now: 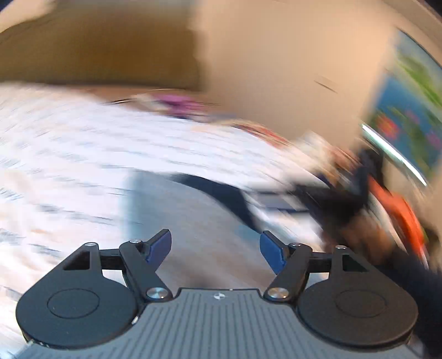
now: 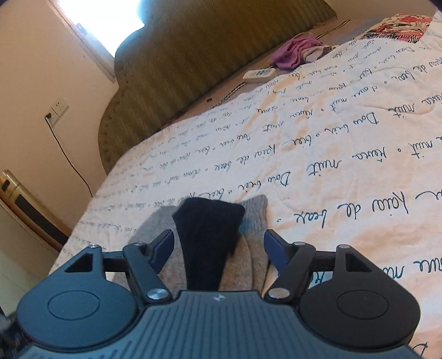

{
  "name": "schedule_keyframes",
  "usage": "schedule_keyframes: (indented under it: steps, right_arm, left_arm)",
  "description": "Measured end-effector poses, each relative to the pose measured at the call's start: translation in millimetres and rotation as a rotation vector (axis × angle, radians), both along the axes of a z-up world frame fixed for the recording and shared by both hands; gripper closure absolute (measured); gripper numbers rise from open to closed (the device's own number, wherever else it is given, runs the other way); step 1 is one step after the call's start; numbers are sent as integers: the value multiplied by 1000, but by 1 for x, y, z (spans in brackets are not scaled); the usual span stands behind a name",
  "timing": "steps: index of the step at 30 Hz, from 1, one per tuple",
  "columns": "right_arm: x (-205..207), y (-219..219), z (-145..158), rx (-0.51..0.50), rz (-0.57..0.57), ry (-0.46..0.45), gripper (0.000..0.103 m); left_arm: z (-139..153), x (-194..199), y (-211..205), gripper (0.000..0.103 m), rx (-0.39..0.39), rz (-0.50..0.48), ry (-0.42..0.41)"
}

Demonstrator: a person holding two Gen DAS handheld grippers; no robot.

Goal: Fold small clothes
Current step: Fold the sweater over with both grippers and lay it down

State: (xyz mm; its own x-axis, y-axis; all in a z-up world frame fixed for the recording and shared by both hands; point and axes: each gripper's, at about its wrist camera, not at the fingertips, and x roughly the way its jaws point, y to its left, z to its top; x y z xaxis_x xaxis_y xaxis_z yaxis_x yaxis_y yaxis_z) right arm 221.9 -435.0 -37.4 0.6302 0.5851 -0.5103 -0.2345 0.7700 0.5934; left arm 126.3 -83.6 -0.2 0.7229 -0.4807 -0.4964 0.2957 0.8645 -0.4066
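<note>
In the right wrist view a grey sock [image 2: 251, 248] with a black toe or heel patch [image 2: 207, 234] lies on the white bedspread [image 2: 331, 154], right under my right gripper [image 2: 218, 251], which is open with one finger on each side of the sock. In the left wrist view, heavily blurred by motion, my left gripper [image 1: 215, 251] is open and empty above the same grey sock [image 1: 193, 221]. The other gripper [image 1: 345, 190] shows as a dark blur with orange at the right.
The bedspread carries black script. Near the olive headboard [image 2: 193, 63] lie a purple garment [image 2: 292, 52], a white remote [image 2: 258, 75] and a floral cloth [image 2: 397, 26]. The bed's edge runs at the left, with a wall socket [image 2: 56, 111] beyond.
</note>
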Motion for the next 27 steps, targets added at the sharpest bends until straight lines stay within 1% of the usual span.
schedule_keyframes:
  steps: [1, 3, 5, 8, 12, 13, 15, 16, 17, 18, 19, 20, 22, 24, 27]
  right_arm:
    - [4, 2, -6, -1, -4, 24, 31]
    - [13, 4, -17, 8, -5, 66, 31]
    - [20, 6, -24, -5, -18, 90, 31]
    - [27, 4, -28, 19, -32, 96, 31]
    - [34, 10, -36, 29, -4, 122, 27]
    - [35, 11, -35, 41, 8, 121, 27]
    - [35, 13, -36, 61, 27, 118, 27]
    - [36, 15, -36, 59, 33, 114, 27]
    - [35, 18, -36, 39, 40, 102, 34]
    - [34, 21, -35, 16, 50, 89, 62]
    - [34, 23, -34, 16, 70, 89, 74]
    - [33, 25, -34, 33, 84, 92, 76]
    - [28, 32, -24, -4, 100, 52, 78]
    - [21, 37, -14, -7, 110, 26, 78]
    - [9, 45, 7, 30, 126, -11, 78]
  left_arm:
    - [-4, 19, 13, 34, -45, 56, 54]
    - [-17, 57, 30, 34, -128, 96, 159]
    - [-27, 85, 37, 35, -153, 107, 212]
    - [-43, 115, 35, 35, -174, 102, 286]
    - [-65, 143, 13, 35, -205, -12, 378]
    - [-71, 146, 9, 34, -208, -27, 383]
    - [-74, 148, 2, 34, -192, -23, 362]
    - [-76, 150, 0, 38, -190, -18, 360]
    - [-76, 151, -1, 54, -180, -11, 357]
    - [-76, 152, -2, 58, -168, -14, 353]
    - [-75, 151, -2, 61, -150, -16, 344]
    - [-72, 149, -2, 64, -132, -18, 330]
    - [-65, 143, -1, 67, -116, -19, 310]
    - [-58, 137, 6, 69, -135, -19, 313]
    - [-43, 127, 23, 71, -157, -24, 304]
